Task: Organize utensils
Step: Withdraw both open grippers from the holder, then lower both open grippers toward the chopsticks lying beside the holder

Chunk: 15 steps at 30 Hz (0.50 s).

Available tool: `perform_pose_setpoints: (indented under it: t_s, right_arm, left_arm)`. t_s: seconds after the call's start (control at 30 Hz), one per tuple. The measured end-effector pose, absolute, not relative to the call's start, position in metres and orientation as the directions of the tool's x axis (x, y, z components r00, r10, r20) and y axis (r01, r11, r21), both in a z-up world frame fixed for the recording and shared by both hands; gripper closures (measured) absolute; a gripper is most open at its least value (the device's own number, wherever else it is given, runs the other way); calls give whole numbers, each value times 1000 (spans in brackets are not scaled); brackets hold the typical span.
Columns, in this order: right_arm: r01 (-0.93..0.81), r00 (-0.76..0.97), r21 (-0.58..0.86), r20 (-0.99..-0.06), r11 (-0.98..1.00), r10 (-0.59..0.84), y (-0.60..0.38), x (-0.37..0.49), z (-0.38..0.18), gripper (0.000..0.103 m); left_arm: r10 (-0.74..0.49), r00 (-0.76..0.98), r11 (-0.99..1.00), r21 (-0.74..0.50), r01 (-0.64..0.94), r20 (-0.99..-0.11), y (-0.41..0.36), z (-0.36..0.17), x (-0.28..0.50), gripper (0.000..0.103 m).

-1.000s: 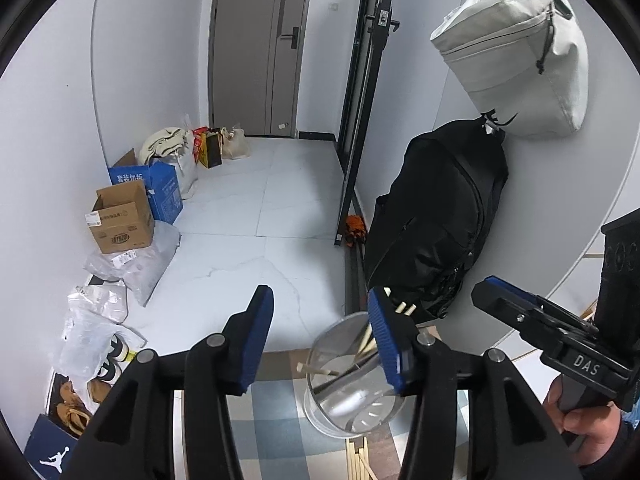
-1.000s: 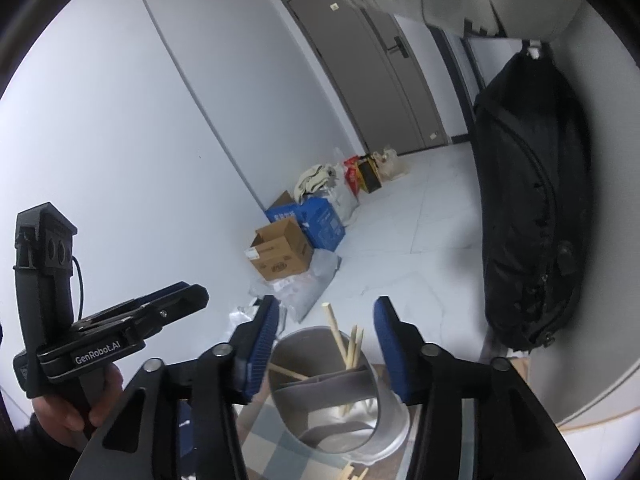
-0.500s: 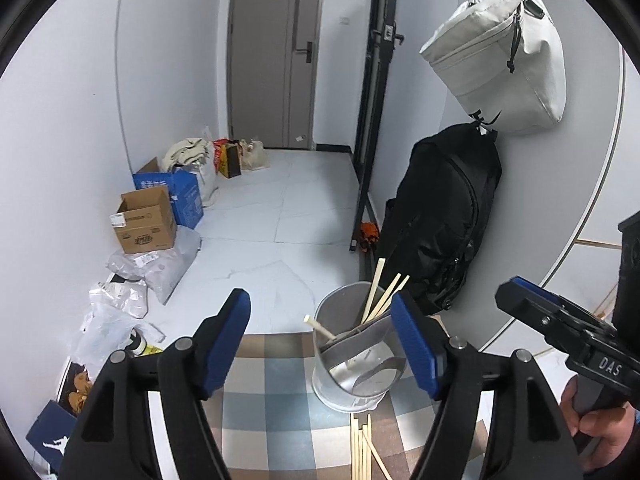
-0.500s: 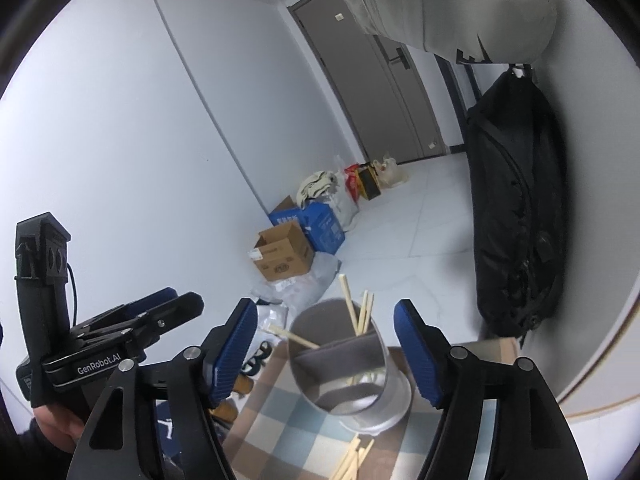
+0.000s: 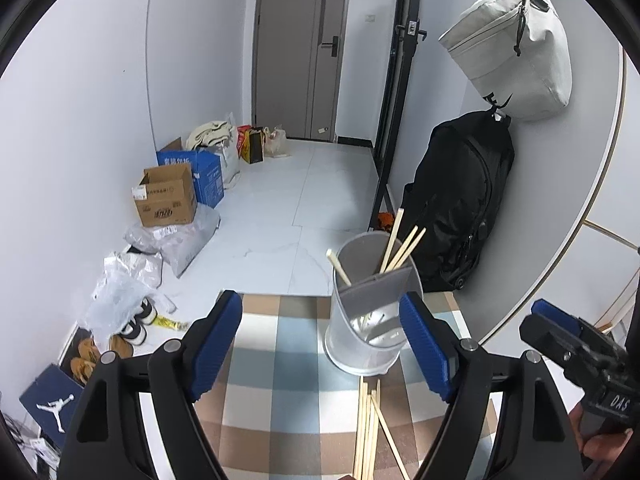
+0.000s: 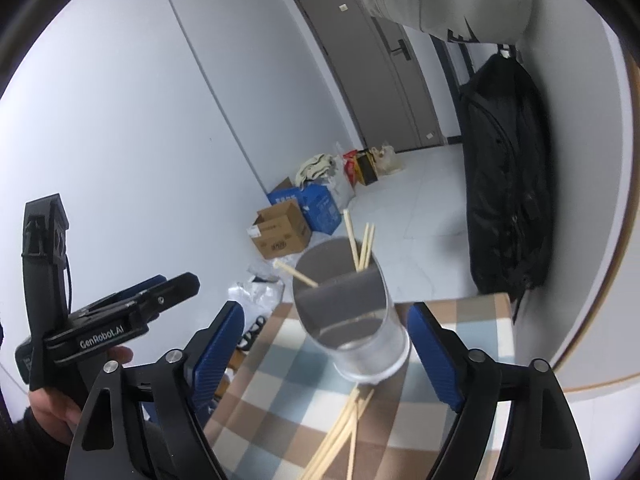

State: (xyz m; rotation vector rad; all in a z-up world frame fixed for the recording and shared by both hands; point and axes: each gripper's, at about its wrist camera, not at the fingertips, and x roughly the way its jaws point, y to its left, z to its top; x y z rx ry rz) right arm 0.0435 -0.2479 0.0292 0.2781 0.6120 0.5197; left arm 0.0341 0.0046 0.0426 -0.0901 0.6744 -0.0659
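Item 1, the checked tablecloth [image 5: 288, 364]: it fills the lower centre of my left wrist view and carries everything I am working on.

Item 2, black backpack [image 5: 460, 216]: hangs against the wall at right of the frame, under a pale grey bag [image 5: 516, 44] in the upper right. Neither is mine to handle.

Item 3, floor clutter: a brown cardboard box [image 5: 166, 200] and a blue box [image 5: 202, 176] at left centre, with plastic bags below them.

Item 4, my left gripper [image 5: 322, 346]: at the bottom centre of its own view, its blue pads wide apart and the jaws opening, with only cloth between them. It also shows at the lower left of the right wrist view.

Item 5, my right gripper [image 6: 324, 354]: at the bottom centre of its own view, jaws opening. The holder's base sits in the gap, but the pads do not touch it.

Item 6, metal utensil holder [image 5: 370, 304]: a divided cylinder standing tilted on the cloth, right of centre in the left view.

Item 7, chopsticks in the holder [image 5: 402, 246]: three lean out of the far compartment, and one lies across the rim to the left.

Item 8, loose chopsticks [image 5: 370, 428]: a bundle flat on the cloth at the bottom, just beside the holder's base, some crossing. I cannot count them surely.
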Motion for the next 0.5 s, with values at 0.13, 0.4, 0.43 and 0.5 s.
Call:
perform_pose_setpoints:
  t_s: [0.13,0.4,0.43,0.5]
  right_arm:
    - [-370,688,390,-495,843,530,-247,33,17,18]
    - [-344,683,369,-532,863,500,-246,22,-6,15]
    - [-342,680,365,-540,866,496,-246,21,-10,14]
    - [-337,675,355,-555,872,487,-244,19,-16,14]
  left_arm:
    - [-76,782,996,-89,27,-619,4,32,26,25]
    - [-67,764,992,-122,-15,-641,12,2,12,25]
    - [-58,773,994,-110,-15,-632,11,-3,9,25]
    - [-43,761,995,-99,-29,-648,11,-16,9,25]
